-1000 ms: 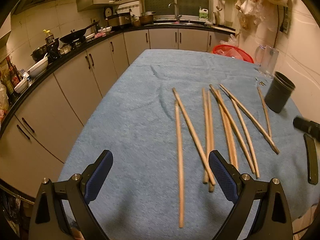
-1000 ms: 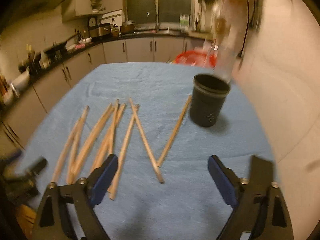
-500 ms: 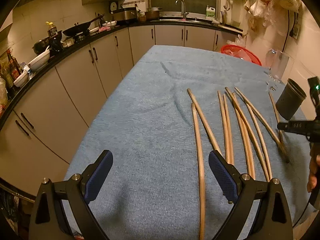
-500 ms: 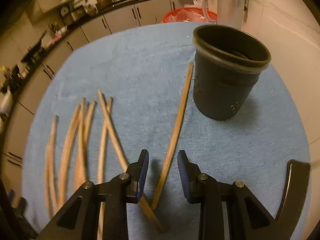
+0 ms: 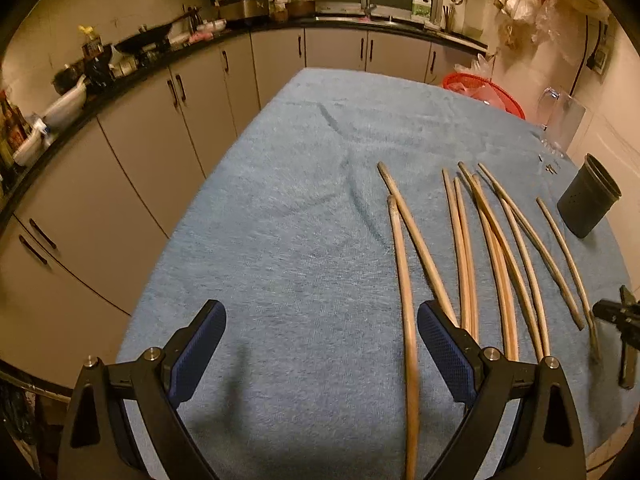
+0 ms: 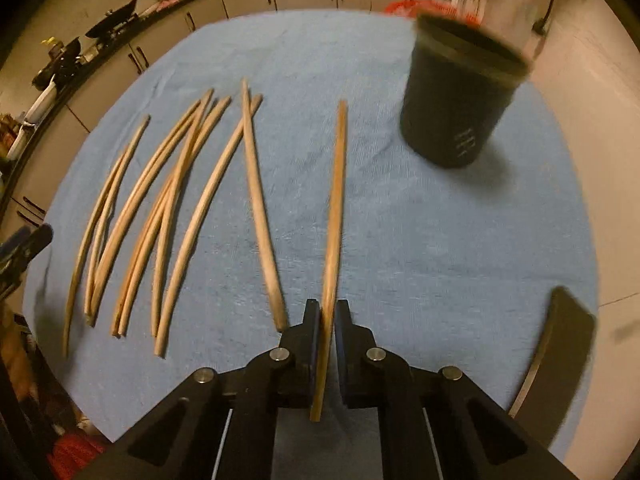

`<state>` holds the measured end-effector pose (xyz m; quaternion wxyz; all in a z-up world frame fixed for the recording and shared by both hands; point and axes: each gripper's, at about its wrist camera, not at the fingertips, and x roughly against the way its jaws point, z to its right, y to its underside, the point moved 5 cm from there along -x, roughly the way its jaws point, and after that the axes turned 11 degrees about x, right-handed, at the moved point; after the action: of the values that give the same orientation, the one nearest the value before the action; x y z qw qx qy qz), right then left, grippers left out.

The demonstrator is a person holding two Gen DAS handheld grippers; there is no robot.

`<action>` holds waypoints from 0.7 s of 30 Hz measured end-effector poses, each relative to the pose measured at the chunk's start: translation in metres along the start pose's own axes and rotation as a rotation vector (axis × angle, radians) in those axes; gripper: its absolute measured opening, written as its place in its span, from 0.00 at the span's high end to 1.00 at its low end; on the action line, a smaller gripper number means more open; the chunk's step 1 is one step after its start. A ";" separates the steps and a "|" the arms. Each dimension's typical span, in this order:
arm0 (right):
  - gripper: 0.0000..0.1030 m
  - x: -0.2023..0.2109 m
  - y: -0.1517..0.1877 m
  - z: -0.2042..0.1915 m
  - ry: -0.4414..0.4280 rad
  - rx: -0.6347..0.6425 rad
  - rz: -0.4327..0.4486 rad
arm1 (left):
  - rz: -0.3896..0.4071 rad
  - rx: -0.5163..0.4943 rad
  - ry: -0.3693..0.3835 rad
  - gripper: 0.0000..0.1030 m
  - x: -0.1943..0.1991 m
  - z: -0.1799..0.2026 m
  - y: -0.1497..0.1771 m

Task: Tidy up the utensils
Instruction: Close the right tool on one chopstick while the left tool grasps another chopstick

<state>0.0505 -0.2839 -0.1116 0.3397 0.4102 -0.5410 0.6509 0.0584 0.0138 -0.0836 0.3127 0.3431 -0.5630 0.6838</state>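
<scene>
one chopstick clamped, the rest loose

left wrist view: left gripper (image 5: 320, 350) gapes over bare blue towel (image 5: 280, 240); loose chopsticks (image 5: 496, 248) fan ahead-right, table edge leftward.

right wrist view: right gripper (image 6: 328, 316) pinches a chopstick (image 6: 336, 204); dark cup (image 6: 460, 96) ahead-right, open cloth between.

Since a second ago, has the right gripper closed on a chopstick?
Yes. The right gripper went from open to shut on the chopstick lying left of the black holder.

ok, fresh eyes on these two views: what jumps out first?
The right gripper is shut on a single chopstick, which points toward the dark utensil holder at far right. A fan of loose chopsticks lies on the blue towel to its left. The left gripper is open, holding nothing.
</scene>
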 end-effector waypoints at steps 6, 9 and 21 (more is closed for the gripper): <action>0.80 -0.002 -0.049 0.020 -0.021 -0.098 0.097 | -0.132 0.050 0.073 0.09 -0.022 0.003 -0.017; 0.80 -0.026 -0.066 0.025 0.007 -0.135 0.076 | -0.168 0.079 0.082 0.14 -0.028 0.000 -0.023; 0.80 -0.073 -0.105 0.023 0.062 -0.111 0.011 | -0.159 0.067 0.082 0.14 -0.032 0.000 -0.035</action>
<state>0.1796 -0.2872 -0.1311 0.3748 0.3673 -0.5679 0.6341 0.1054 0.0182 -0.0905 0.3773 0.3687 -0.4973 0.6887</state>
